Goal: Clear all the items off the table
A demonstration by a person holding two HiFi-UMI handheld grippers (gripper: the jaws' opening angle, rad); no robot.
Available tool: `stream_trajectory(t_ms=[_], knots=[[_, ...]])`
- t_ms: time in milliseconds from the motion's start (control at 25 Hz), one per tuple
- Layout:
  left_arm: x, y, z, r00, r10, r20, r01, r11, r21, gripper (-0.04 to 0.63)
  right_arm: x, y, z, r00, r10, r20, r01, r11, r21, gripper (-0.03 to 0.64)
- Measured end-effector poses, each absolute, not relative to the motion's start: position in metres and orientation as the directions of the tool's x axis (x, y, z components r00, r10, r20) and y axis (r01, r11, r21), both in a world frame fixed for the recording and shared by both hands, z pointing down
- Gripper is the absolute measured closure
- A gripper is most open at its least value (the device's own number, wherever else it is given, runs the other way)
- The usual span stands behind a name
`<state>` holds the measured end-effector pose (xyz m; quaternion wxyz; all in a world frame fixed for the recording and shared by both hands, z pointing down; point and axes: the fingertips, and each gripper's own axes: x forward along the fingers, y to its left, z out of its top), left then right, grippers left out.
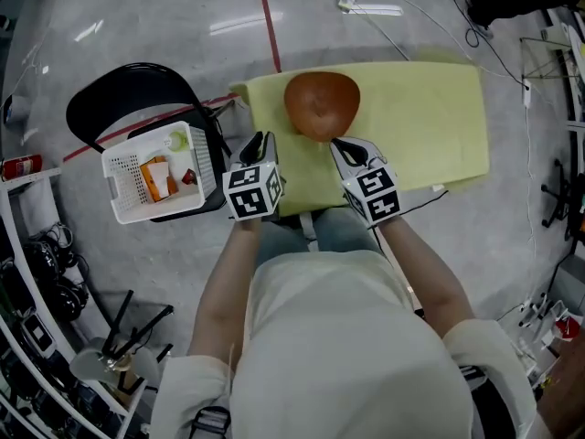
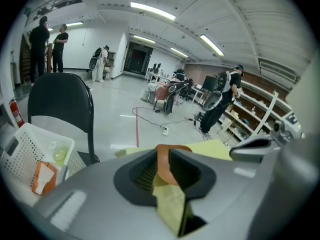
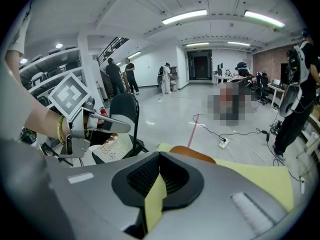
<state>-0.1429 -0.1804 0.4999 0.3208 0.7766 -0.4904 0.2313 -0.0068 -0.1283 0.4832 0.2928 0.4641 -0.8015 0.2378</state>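
A brown bowl (image 1: 322, 103) sits on the near edge of the yellow-green table (image 1: 430, 126). My left gripper (image 1: 260, 140) hovers at the table's front left corner, left of the bowl and apart from it. Its jaws stand slightly apart with nothing between them; through the gap in the left gripper view I see the bowl (image 2: 162, 164) farther off. My right gripper (image 1: 340, 144) is shut and empty, its tips just at the bowl's front right rim. The bowl (image 3: 192, 155) shows beyond it.
A white perforated basket (image 1: 155, 174) rests on a black chair (image 1: 128, 99) left of the table, holding an orange packet (image 1: 157, 179) and a green round thing (image 1: 178, 141). A red floor line (image 1: 268, 16), cables and a power strip (image 1: 352, 3) lie beyond. Shelving runs along the left.
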Motion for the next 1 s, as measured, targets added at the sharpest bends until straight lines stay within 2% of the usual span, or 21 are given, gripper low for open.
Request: stream_trajectory(t_ms=[400,1000], knots=[[-0.100,-0.202,0.570,0.394,-0.555,0.733,-0.913,-0.328,0.243,0.408,0.057,-0.172,0.533,-0.365,-0.586,0.724,-0.895,0.436,-0.097,0.617],[-0.070,-0.216,0.681,0.325,-0.473,0.819,-0.942,-0.243,0.233,0.342,0.123,-0.233,0.635,-0.295,-0.528,0.796,-0.904,0.423,-0.054,0.604]])
